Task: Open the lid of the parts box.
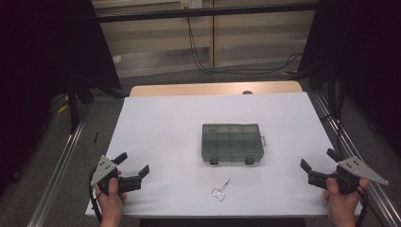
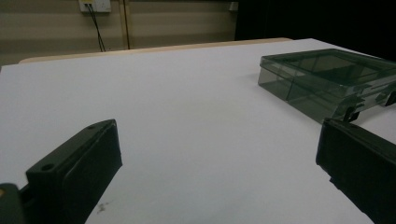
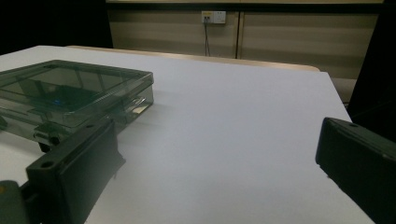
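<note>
1. The left gripper (image 1: 133, 163), at the lower left of the high view, has its jaws spread apart and holds nothing.
2. The right gripper (image 1: 319, 159), at the lower right, is likewise spread and empty.
3. A closed, smoky translucent compartment box (image 1: 232, 143) with two dark latches sits mid-frame, between both grippers.
4. Small scissors (image 1: 221, 190) lie below it, near the white sheet (image 1: 161, 123)'s front edge.
5. Bare sheet surrounds the box widely.

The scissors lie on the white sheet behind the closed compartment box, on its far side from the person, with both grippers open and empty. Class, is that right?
Not quite. In the high view the scissors lie in front of the closed compartment box, on the person's side. The rest holds: they are on the white sheet, and the left gripper and right gripper are open and empty.
</note>
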Motion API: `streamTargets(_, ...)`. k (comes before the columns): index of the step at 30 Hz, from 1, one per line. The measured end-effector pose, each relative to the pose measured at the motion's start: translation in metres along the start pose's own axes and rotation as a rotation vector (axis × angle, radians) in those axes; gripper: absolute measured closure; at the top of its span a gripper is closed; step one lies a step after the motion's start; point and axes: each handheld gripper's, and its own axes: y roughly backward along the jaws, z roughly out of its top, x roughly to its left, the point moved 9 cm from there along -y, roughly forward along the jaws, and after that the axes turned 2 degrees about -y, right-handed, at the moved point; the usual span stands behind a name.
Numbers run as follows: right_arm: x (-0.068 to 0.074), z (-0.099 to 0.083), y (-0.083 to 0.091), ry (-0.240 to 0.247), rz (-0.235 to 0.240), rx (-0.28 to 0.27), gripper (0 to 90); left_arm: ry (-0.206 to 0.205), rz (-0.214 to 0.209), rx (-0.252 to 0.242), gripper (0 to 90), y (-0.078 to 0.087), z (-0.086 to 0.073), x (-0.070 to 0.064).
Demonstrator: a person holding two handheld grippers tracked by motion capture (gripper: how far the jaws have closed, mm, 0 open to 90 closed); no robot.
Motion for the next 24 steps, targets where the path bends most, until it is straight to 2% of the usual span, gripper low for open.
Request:
streamTargets(3,0.003,0.003,0.0,0.009,0.002,0.001,0.0,-0.031,0.018,0.015,0.0,-0.002,0.002,-0.002)
streamTargets(7,0.007,0.008,-0.001,-0.009,0.02,-0.011,0.0,-0.031,0.0,0.011,0.0,-0.007,0.01,-0.012)
streamTargets(11,0.011,0.018,-0.002,0.002,0.025,-0.022,0.0,-0.041,-0.021,0.01,0.0,-0.014,0.021,-0.024)
streamTargets(16,0.016,0.029,-0.004,-0.005,0.036,-0.024,0.0,-0.031,-0.059,0.013,0.0,-0.024,0.029,-0.038)
streamTargets(19,0.018,0.036,-0.005,0.003,0.038,-0.027,0.0,-0.046,-0.075,0.011,0.0,-0.029,0.036,-0.045)
streamTargets(24,0.022,0.052,-0.009,-0.001,0.055,-0.035,0.0,-0.039,-0.091,-0.009,0.2,-0.038,0.049,-0.051)
